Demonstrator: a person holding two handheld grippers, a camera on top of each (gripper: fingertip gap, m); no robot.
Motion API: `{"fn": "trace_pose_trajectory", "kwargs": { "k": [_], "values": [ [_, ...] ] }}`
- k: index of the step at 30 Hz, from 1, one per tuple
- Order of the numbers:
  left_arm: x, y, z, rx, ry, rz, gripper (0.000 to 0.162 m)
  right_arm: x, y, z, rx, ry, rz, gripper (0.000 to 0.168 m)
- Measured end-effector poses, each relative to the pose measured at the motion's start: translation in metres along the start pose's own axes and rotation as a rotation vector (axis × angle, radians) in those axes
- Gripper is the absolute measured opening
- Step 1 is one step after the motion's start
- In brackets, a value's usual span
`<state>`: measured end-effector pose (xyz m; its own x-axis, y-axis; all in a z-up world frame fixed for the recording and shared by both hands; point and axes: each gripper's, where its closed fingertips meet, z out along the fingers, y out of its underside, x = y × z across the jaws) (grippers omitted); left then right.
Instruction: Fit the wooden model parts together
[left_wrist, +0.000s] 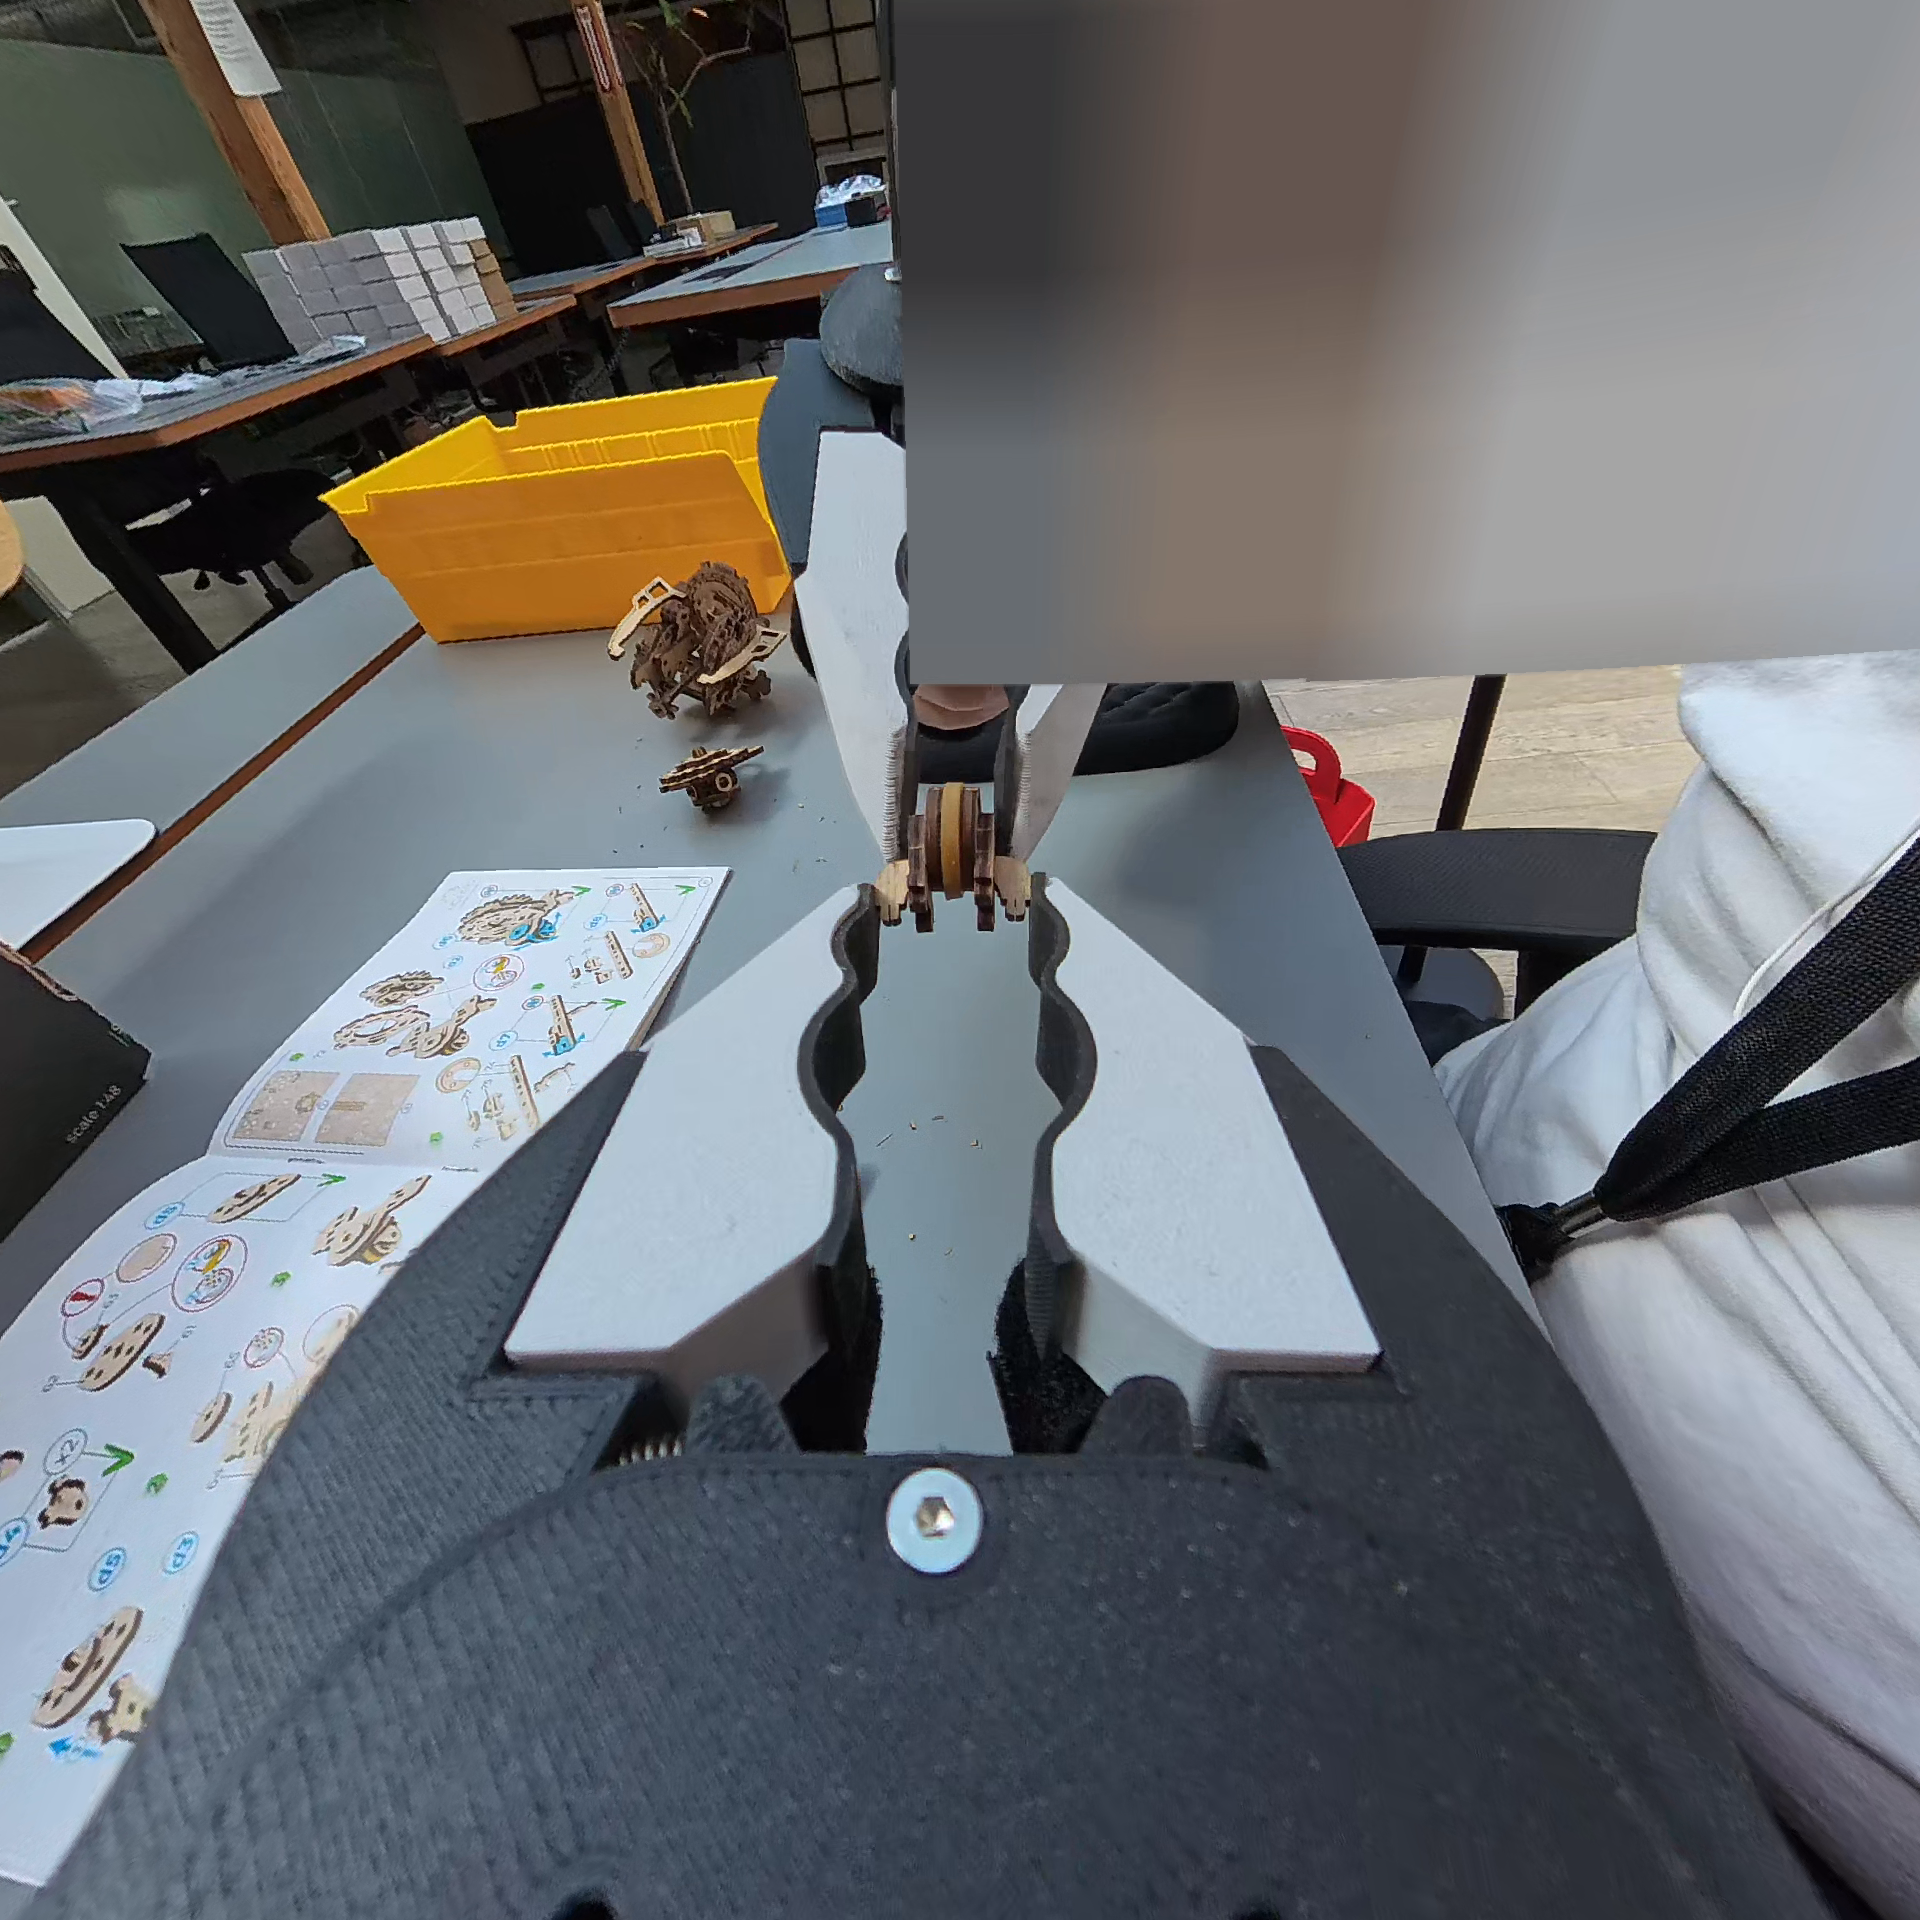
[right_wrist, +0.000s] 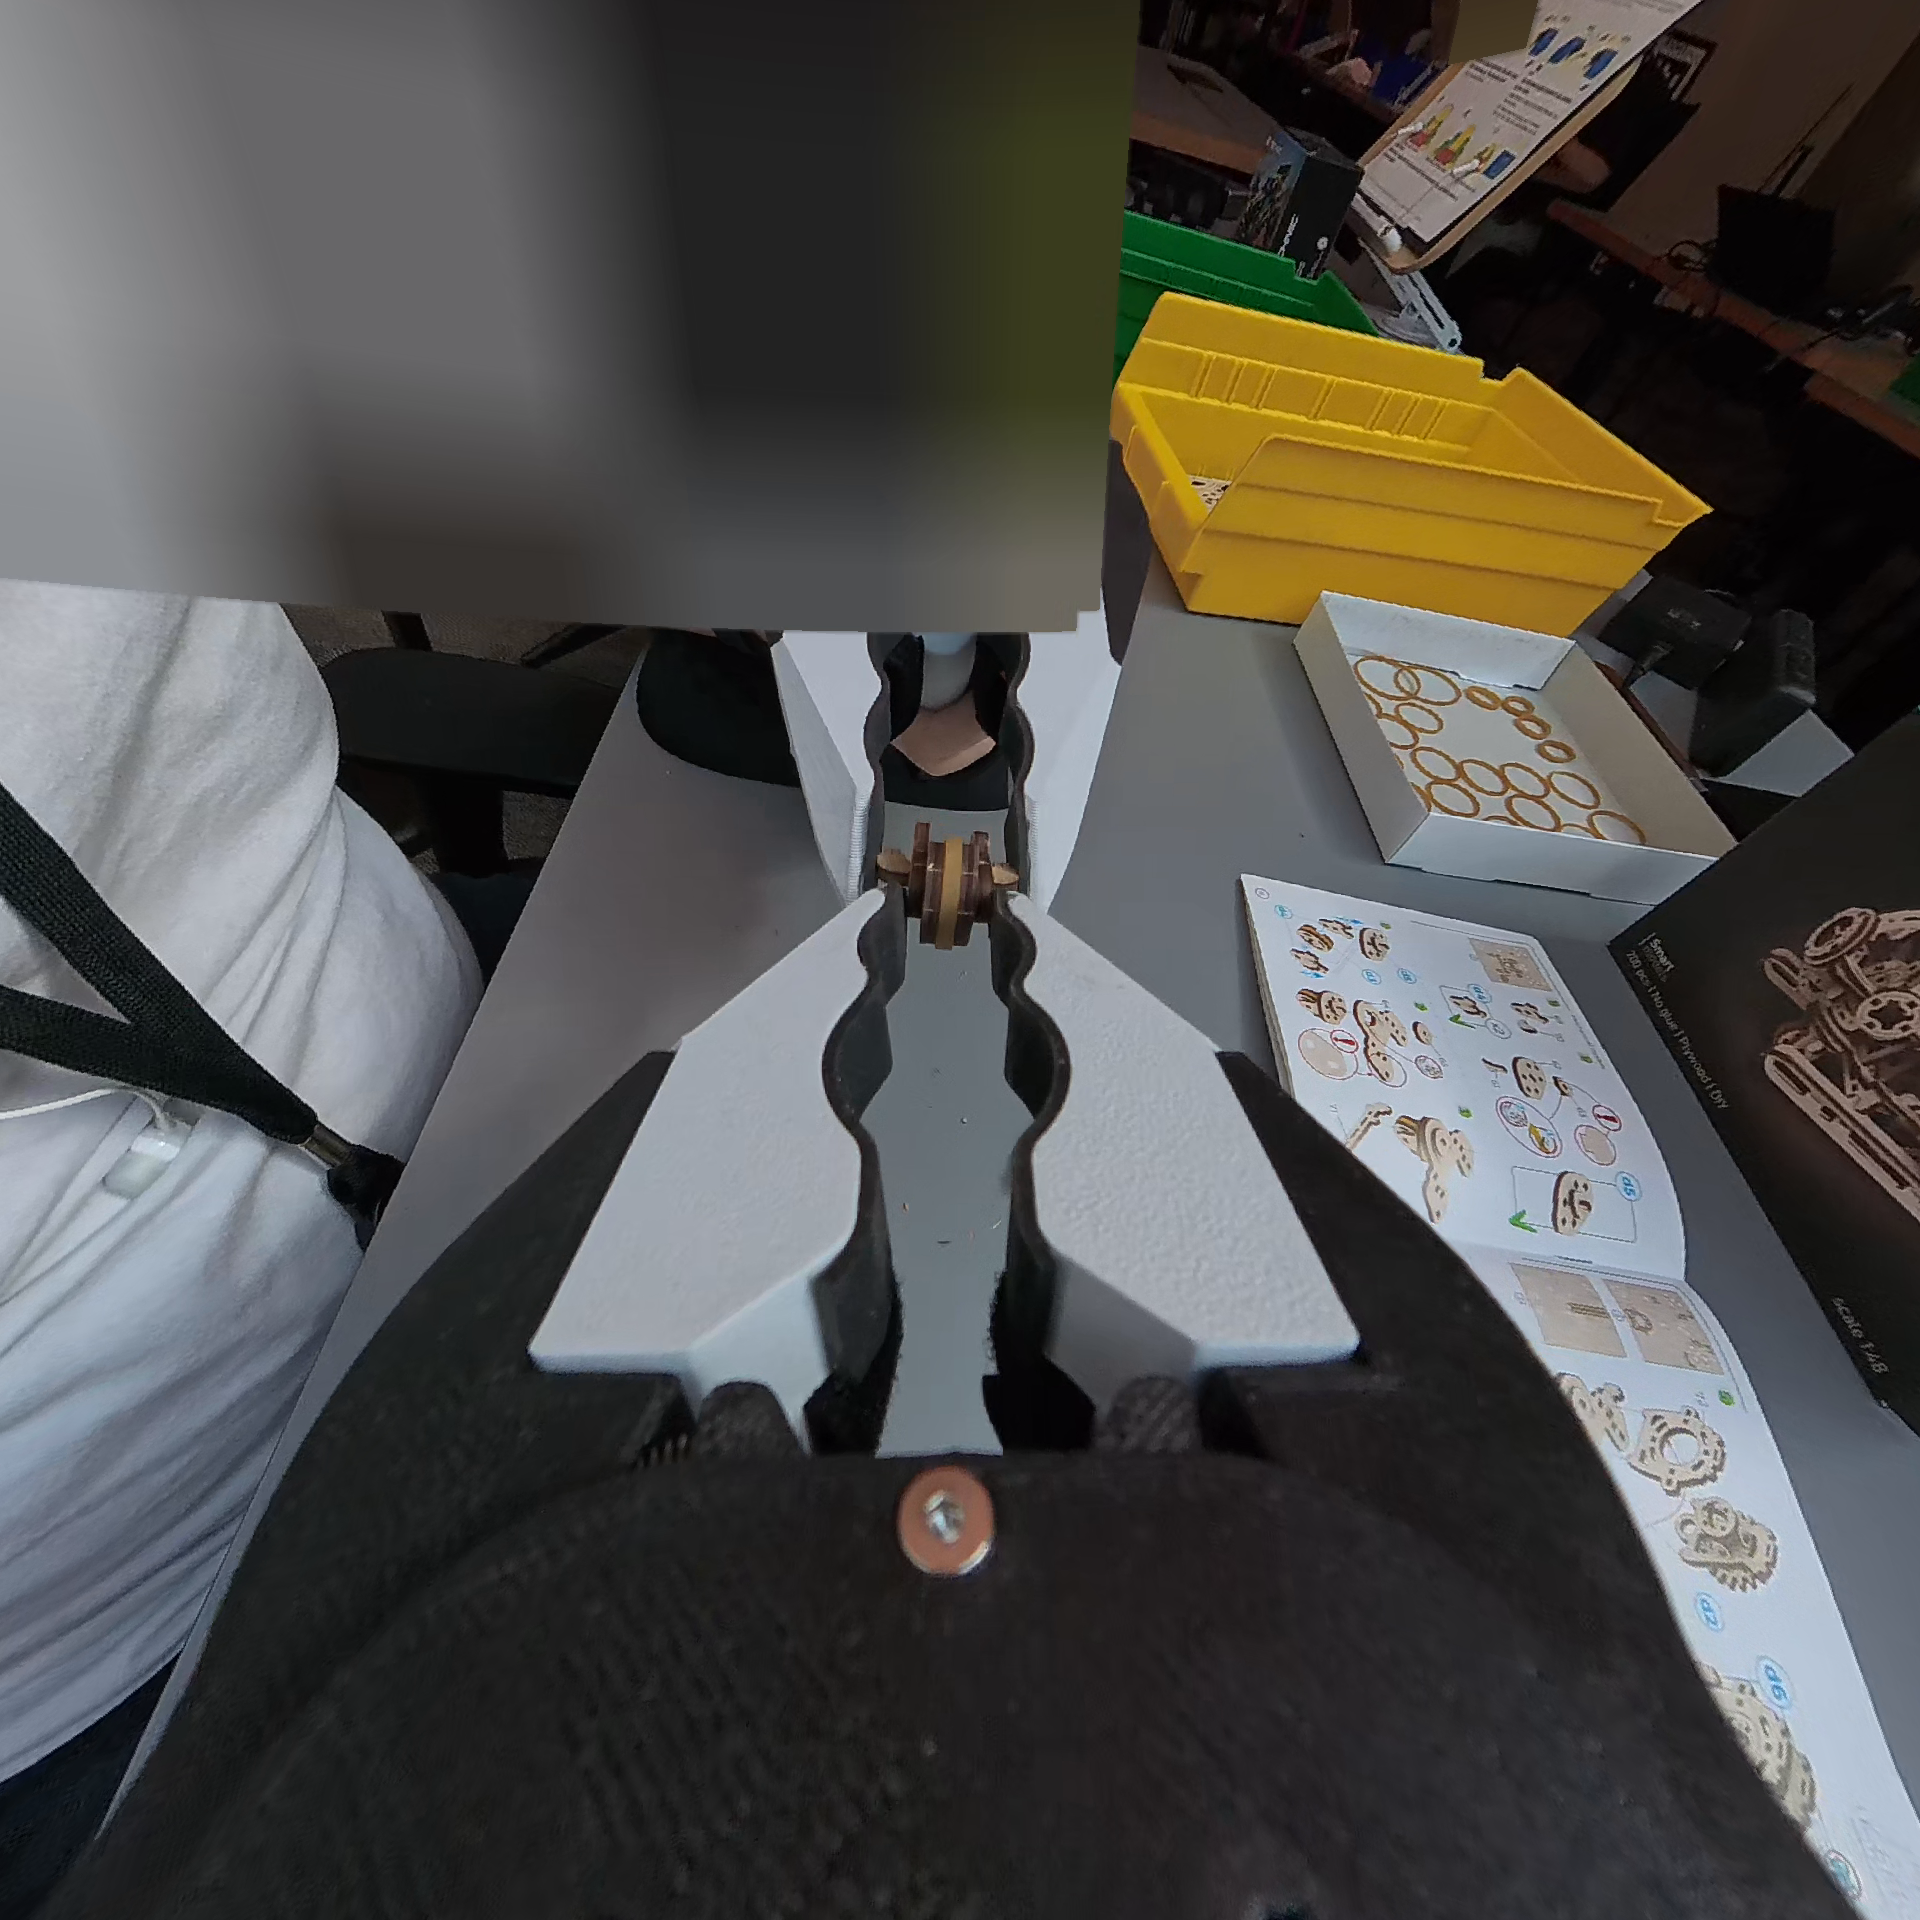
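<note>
Left wrist view: both grippers, left gripper (left_wrist: 951, 904) and right gripper (left_wrist: 951, 831), pinch wooden wheel part (left_wrist: 948, 857) tip-to-tip.

Small wooden assembly (left_wrist: 951, 868) sat above surface (left_wrist: 436, 748), between fingertips of left gripper (left_wrist: 951, 904) and right gripper (right_wrist: 940, 904), which met head-on. In left wrist view: booklet (left_wrist: 457, 1039) left of left gripper; loose wooden part (left_wrist: 712, 779) beyond booklet; larger wooden model (left_wrist: 696, 639) behind that; bin (left_wrist: 561, 509) farthest back. In right wrist view: tray of rings (right_wrist: 1496, 758) before bin, box (right_wrist: 1797, 1060) right of booklet.
</note>
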<state>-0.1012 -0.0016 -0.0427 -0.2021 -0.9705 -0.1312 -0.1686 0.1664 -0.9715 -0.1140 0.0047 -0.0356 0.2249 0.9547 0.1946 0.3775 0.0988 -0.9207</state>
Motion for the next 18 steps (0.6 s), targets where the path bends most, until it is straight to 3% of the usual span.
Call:
{"fn": "trace_pose_trajectory", "kwargs": {
  "k": [11, 18],
  "values": [
    [0.003, 0.015, 0.007, -0.058, 0.032, -0.031, 0.028, -0.003, 0.016, -0.002, 0.05, -0.046, 0.159, 0.014],
    [-0.039, 0.077, -0.004, -0.325, 0.043, -0.173, 0.054, 0.043, 0.062, -0.029, -0.046, 0.195, 0.313, 0.014]
  ]
}}
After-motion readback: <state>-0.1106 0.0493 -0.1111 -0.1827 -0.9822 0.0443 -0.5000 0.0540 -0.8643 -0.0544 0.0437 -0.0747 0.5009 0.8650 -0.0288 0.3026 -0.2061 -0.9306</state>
